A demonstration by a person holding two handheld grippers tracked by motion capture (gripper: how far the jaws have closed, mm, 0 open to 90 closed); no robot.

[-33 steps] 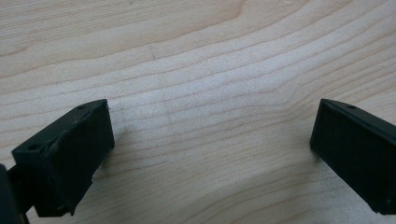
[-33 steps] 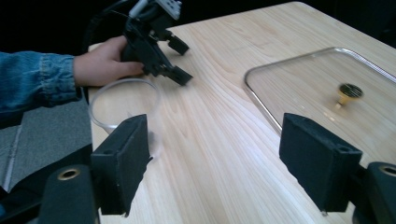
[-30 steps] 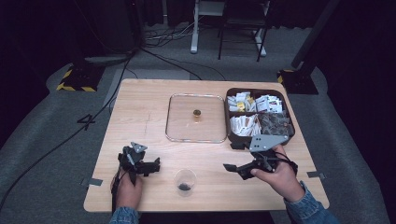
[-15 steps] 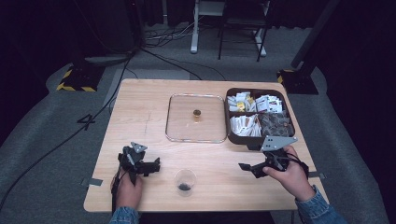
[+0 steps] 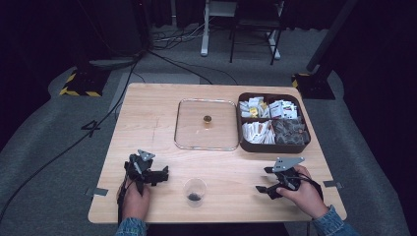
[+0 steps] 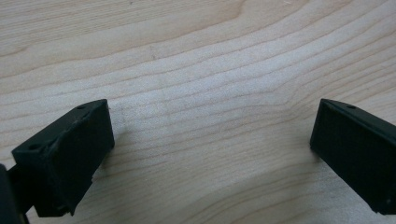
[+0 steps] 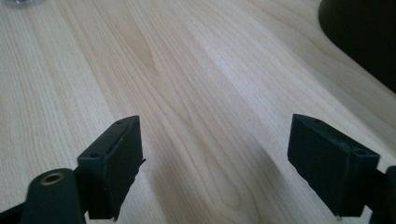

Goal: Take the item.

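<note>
Both grippers are held low over the wooden table (image 5: 162, 123), the left gripper (image 5: 156, 176) and right gripper (image 5: 265, 180) each with jaws spread wide on nothing, while the small clear cup (image 5: 195, 191) stands between them, untouched.

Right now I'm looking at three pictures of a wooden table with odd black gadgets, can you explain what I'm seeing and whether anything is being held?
A person sits at the wooden table with a hand-held gripper in each hand: the left gripper and the right gripper. One picture looks down from above; the other two come from cameras riding on the grippers, looking past their black jaws. On the table lie a clear glass lid with a small knob, a dark box of packets, and a small clear cup with something dark inside. Both pairs of jaws stand open and empty, the right ones having just opened wider.
</note>
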